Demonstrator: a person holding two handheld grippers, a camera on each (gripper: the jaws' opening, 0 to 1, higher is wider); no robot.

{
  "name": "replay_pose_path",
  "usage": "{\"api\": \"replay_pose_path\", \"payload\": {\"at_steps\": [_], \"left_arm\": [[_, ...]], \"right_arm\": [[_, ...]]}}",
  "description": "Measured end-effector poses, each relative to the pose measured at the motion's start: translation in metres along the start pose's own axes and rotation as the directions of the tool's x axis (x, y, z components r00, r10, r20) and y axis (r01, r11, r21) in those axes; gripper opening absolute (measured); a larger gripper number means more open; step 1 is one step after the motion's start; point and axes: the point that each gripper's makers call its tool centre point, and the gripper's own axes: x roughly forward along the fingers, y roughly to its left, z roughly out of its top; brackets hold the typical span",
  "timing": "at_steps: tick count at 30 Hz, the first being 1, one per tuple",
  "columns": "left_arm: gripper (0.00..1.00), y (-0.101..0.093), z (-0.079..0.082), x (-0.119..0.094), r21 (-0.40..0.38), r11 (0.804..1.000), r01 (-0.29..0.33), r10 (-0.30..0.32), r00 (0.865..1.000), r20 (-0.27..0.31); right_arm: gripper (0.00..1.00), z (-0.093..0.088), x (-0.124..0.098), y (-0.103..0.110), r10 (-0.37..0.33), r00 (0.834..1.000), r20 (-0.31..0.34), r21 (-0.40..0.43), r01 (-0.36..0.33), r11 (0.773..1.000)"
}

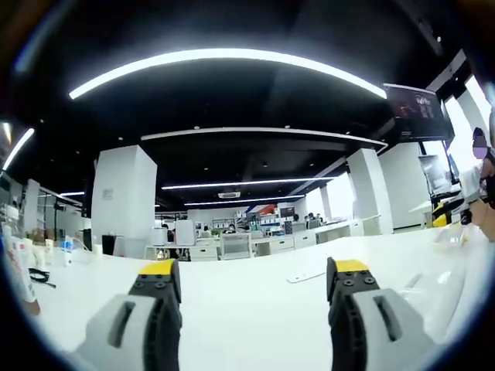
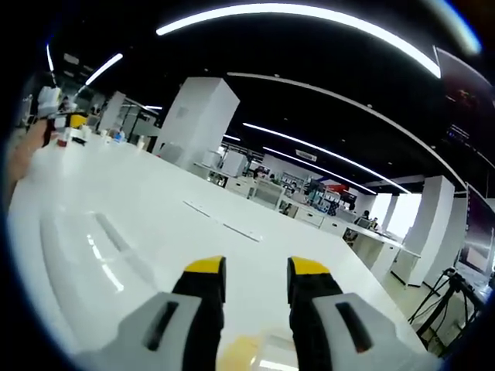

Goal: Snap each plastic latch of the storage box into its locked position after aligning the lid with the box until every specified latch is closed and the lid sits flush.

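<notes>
Jaws of left gripper gape wide, of right gripper narrower, both empty above one white table.

White table, yellow-tipped grey grippers

Both grippers are grey and black with yellow tips; the table beyond the jaws is plain white.

Both your cameras ride low over the white table, facing the open office.
Your left gripper view sits level — your right gripper view rolls, close above the clear lid.
</notes>
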Motion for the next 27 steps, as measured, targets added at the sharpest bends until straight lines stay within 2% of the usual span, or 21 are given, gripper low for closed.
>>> {"api": "replay_pose_path", "payload": {"at_steps": [7, 10, 14, 22, 27], "left_arm": [[0.77, 0.003, -0.002, 0.001, -0.004, 1.0, -0.005, 0.005, 1.0, -0.009], [0.77, 0.0, -0.003, 0.001, 0.005, 1.0, 0.004, -0.004, 1.0, -0.015], [0.77, -0.005, -0.004, 0.002, 0.026, 0.999, 0.019, -0.018, 1.0, -0.026], [0.77, -0.007, -0.011, 0.004, 0.047, 0.998, 0.029, -0.026, 0.998, -0.059], [0.77, -0.009, -0.01, 0.004, 0.052, 0.998, 0.032, -0.029, 0.998, -0.056]], "right_arm": [[0.3, 0.002, -0.008, -0.009, -0.044, 0.999, 0.023, 0.005, 0.044, 0.999], [0.3, 0.003, -0.006, -0.007, -0.025, 0.999, 0.035, 0.021, 0.024, 0.999], [0.3, -0.001, -0.003, -0.001, -0.007, 1.0, 0.009, 0.005, 0.007, 1.0], [0.3, 0.0, -0.004, -0.003, -0.014, 1.0, 0.01, 0.004, 0.014, 1.0], [0.3, 0.0, -0.004, -0.002, -0.012, 1.0, 0.011, 0.011, 0.012, 1.0]]}}
